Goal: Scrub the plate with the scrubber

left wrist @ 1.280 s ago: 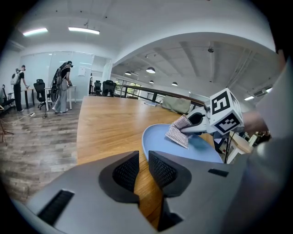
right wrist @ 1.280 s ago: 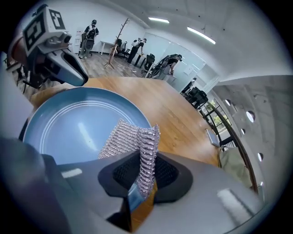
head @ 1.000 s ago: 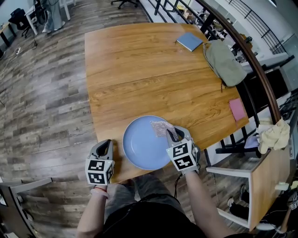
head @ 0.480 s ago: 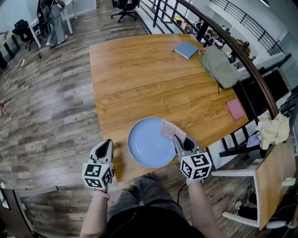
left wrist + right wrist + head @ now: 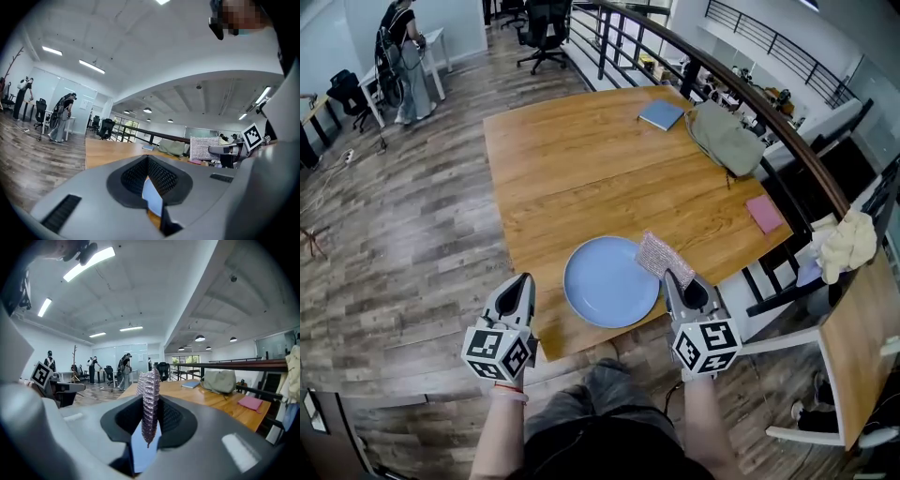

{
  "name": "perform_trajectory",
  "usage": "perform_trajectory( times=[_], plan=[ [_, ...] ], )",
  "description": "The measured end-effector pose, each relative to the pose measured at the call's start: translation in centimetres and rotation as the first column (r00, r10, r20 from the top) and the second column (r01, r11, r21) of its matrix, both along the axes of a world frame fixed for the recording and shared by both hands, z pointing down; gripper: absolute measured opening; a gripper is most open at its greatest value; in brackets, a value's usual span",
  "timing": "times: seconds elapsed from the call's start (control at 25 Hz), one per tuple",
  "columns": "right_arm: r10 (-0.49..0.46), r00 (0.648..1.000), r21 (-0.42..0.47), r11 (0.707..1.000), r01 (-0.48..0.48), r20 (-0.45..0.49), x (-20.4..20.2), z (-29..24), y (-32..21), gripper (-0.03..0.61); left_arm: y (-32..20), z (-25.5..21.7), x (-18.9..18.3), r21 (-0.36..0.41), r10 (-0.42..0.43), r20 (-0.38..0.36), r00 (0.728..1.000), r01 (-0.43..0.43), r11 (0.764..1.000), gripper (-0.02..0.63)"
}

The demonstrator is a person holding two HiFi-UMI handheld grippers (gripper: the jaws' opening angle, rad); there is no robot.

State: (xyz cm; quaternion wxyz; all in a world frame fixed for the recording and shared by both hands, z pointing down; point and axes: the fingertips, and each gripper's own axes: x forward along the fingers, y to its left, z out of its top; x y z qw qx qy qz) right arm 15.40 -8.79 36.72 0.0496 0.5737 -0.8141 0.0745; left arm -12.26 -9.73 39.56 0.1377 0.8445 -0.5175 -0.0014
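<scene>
A round blue plate point(image 5: 611, 281) lies near the front edge of the wooden table point(image 5: 581, 169). My right gripper point(image 5: 673, 275) is shut on a pinkish mesh scrubber point(image 5: 660, 255), which is held up at the plate's right rim. In the right gripper view the scrubber point(image 5: 149, 399) stands edge-on between the jaws, with the plate point(image 5: 143, 451) below. My left gripper point(image 5: 523, 281) hangs left of the plate off the table's corner, shut with nothing in it. The left gripper view shows the plate point(image 5: 152, 199) through a thin slit and the scrubber point(image 5: 204, 147) off to the right.
A blue notebook point(image 5: 661, 114), an olive bag point(image 5: 727, 136) and a pink pad point(image 5: 766, 214) lie along the table's far right side. A dark railing point(image 5: 787, 141) runs behind them. A chair point(image 5: 769, 309) and a crumpled cloth point(image 5: 846, 246) stand to the right.
The right gripper has carried the scrubber from over the plate's upper right part out to its right rim. Both grippers sit a little nearer the person. The left gripper stays shut.
</scene>
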Motion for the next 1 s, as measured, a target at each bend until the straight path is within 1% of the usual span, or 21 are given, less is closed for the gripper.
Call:
perform_trajectory(
  times=[0.4, 0.56, 0.8, 1.0],
  plan=[
    [0.011, 1.000, 0.096, 0.995, -0.012, 0.005, -0.4, -3.5, 2.9, 0.081, 2.0, -4.0, 1.5, 0.072, 0.064, -0.051, 0.997, -0.060, 0.996, -0.005],
    [0.012, 1.000, 0.115, 0.993, -0.011, -0.004, -0.7, -4.4, 3.4, 0.081, 2.0, -4.8, 1.8, 0.077, 0.062, -0.071, 0.996, -0.056, 0.995, -0.005],
    [0.033, 0.999, 0.137, 0.990, -0.034, 0.008, -0.5, -5.3, 4.3, 0.081, 2.6, -5.2, 1.7, 0.074, 0.074, -0.064, 0.995, -0.069, 0.995, -0.003],
    [0.047, 0.999, 0.125, 0.991, -0.048, 0.012, -0.7, -5.2, 5.2, 0.081, 3.0, -5.2, 1.0, 0.070, 0.078, -0.069, 0.995, -0.074, 0.995, -0.005]
  ],
)
